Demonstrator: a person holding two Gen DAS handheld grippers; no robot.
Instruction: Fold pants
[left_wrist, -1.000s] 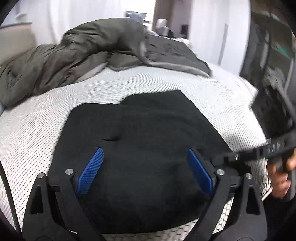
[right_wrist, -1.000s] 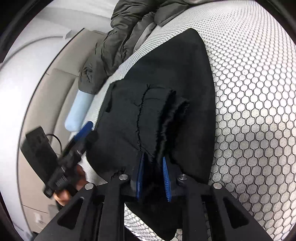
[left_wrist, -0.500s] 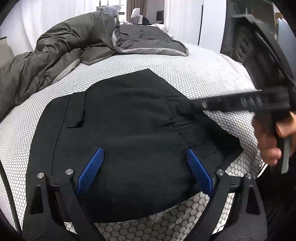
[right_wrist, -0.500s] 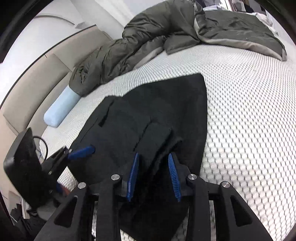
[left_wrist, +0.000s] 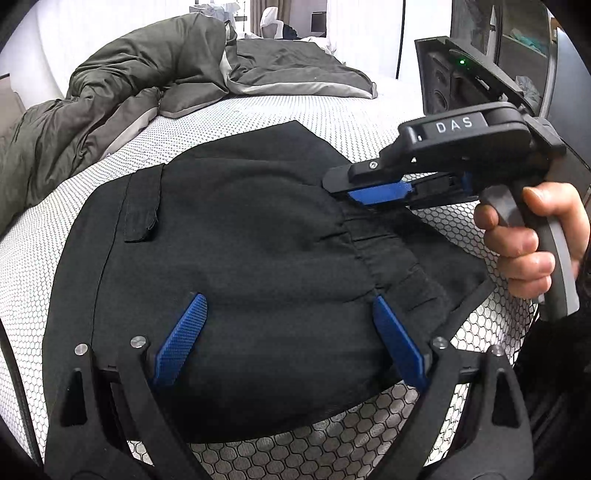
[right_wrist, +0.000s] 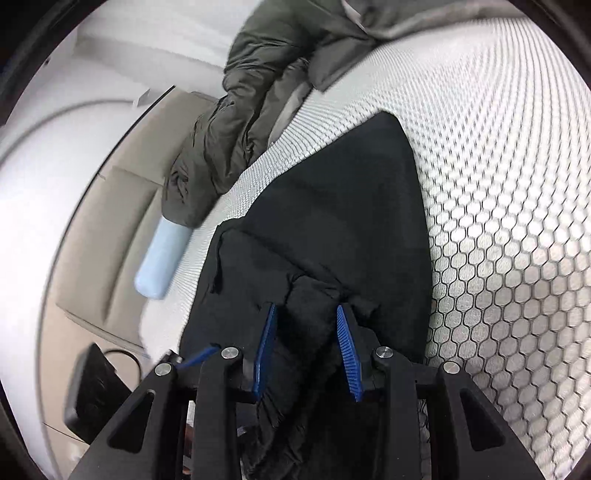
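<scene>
Right now the black pants (left_wrist: 251, 266) lie folded on the bed (left_wrist: 280, 110), on its honeycomb-patterned cover, near the bed's front edge. Waistband end w/ gathered elastic sits toward the right in the left wrist view; a pocket flap shows on the left part of the fabric.

Left gripper (left_wrist: 291, 332) hangs over the pants w/ jaws spread wide, blue pads well apart, nothing pinched btwn them – just cloth lying beneath.

Right gripper (right_wrist: 306, 350) is at the waistband end. Its jaws have just been opening; they now stand partway apart, w/ a bunched ridge of black waistband fabric btwn the blue pads. Pads sit beside the bunch; can't tell for sure whether they touch it, but the cloth looks slack, not clamped. In the left wrist view the same gripper comes in from the right, its blue pad over the waistband, and a hand (left_wrist: 532, 236) wraps the grey handle.

Behind the pants, a rumpled dark grey duvet (left_wrist: 122, 99) is heaped across the far side of the bed. A pale blue bolster (right_wrist: 162, 254) lies beside the duvet's end, against the beige headboard (right_wrist: 107, 229).
</scene>
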